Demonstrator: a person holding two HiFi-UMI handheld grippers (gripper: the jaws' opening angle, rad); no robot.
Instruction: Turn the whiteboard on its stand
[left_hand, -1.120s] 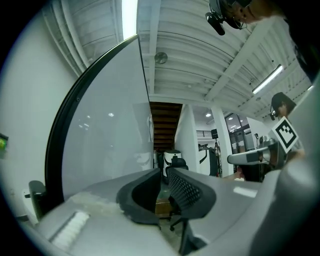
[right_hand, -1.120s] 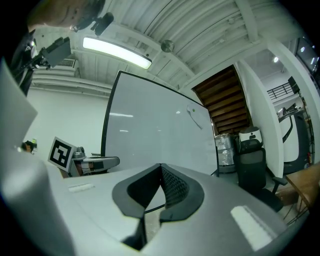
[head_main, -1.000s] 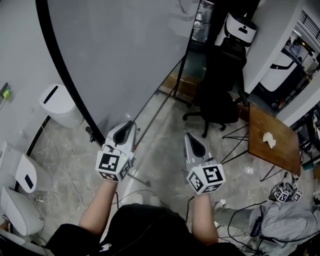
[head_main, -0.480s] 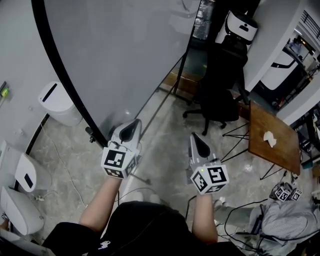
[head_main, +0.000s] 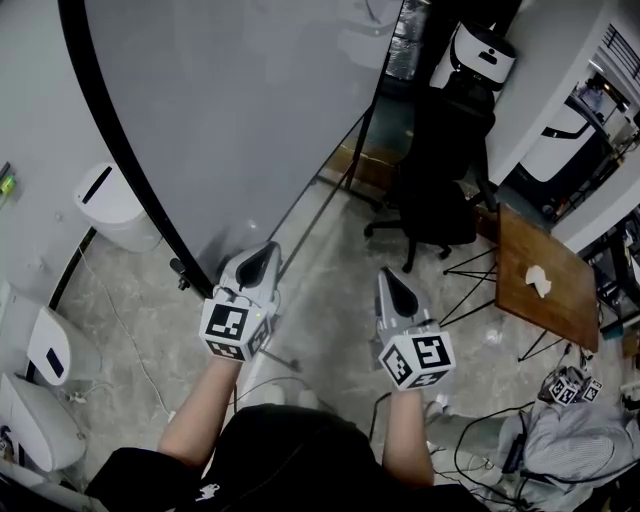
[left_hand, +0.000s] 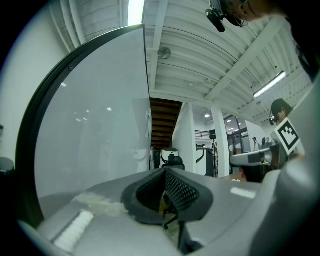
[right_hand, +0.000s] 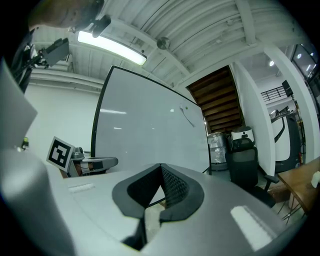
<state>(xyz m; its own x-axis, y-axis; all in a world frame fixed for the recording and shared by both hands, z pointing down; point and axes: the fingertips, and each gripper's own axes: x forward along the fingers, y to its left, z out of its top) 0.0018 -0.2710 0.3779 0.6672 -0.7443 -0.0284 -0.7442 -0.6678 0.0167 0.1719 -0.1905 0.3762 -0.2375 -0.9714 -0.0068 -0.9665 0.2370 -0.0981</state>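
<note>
**Head view:** The whiteboard (head_main: 250, 120) stands upright ahead and to the left. Its black frame (head_main: 130, 170) sweeps down to the floor (head_main: 330, 300). The left gripper (head_main: 265, 250) is level, its tip just beside the board's lower edge; contact cannot be told from here. The right gripper (head_main: 388, 276) hangs apart from the board, over bare floor. The open room lies between the board's right edge and the chair (head_main: 435, 190). Further right a table (head_main: 545, 285) closes that side. A white bin (head_main: 110, 205) sits close against the frame on the left. The board's top is cut off.

**Left gripper view:** The left gripper's (left_hand: 164, 172) pads are pressed together at the tip with nothing between them. The whiteboard (left_hand: 90, 140) fills the left, its near edge running straight up just beyond the tip. The right gripper (left_hand: 250, 159) shows alongside at the right.

**Right gripper view:** The right gripper's (right_hand: 161, 167) pads also meet, holding nothing. The whiteboard (right_hand: 150, 135) stands ahead, its whole face showing but its foot hidden behind the gripper body. The left gripper (right_hand: 97, 162) lies low at its left corner. The chair (right_hand: 245, 160) and a table (right_hand: 300, 182) corner sit to the right.
</note>
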